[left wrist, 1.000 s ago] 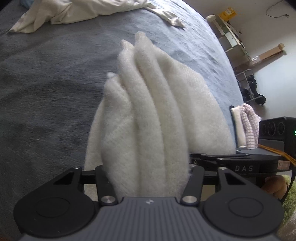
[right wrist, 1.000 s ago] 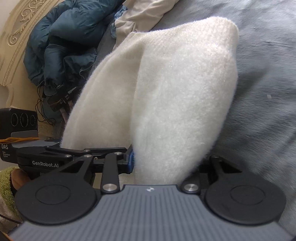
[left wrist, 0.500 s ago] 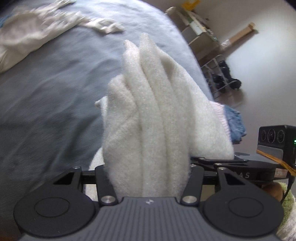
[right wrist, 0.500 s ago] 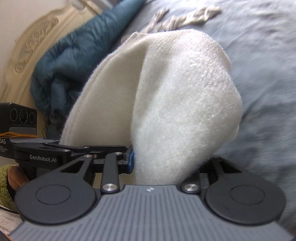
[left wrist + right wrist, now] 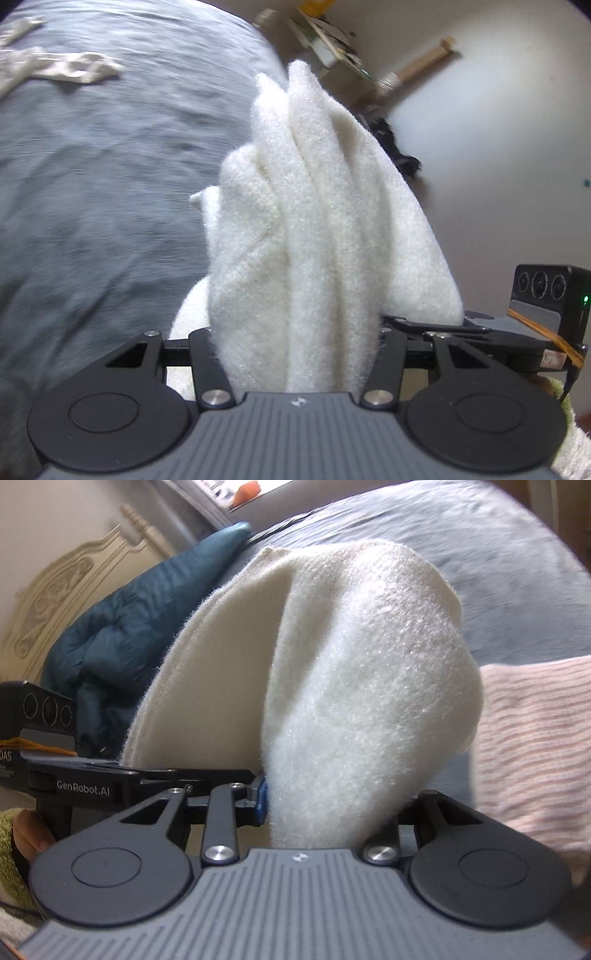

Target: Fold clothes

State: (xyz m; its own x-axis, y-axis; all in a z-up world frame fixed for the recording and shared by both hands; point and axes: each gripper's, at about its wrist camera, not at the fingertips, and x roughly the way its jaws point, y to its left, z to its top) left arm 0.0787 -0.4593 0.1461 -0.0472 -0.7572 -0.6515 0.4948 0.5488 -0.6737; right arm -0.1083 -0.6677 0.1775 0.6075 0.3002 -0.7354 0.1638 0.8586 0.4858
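Both tongs (image 5: 295, 354) (image 5: 332, 812) clamp bunched white fleece (image 5: 314, 221) (image 5: 351, 683) between jaws.

Big bed (image 5: 92, 177) w/ a soft grey cover. A crumpled white cloth (image 5: 70, 68) lay on it far off. A blue puffy blanket (image 5: 122, 635) sat by the headboard (image 5: 62, 587), a pink knit (image 5: 535, 746) near the edge.

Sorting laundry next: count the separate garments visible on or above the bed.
4: white fleece clamped in both jaws; pale garment on the grey bed; teal jacket by the headboard; pink knit at right. Others may be hidden.
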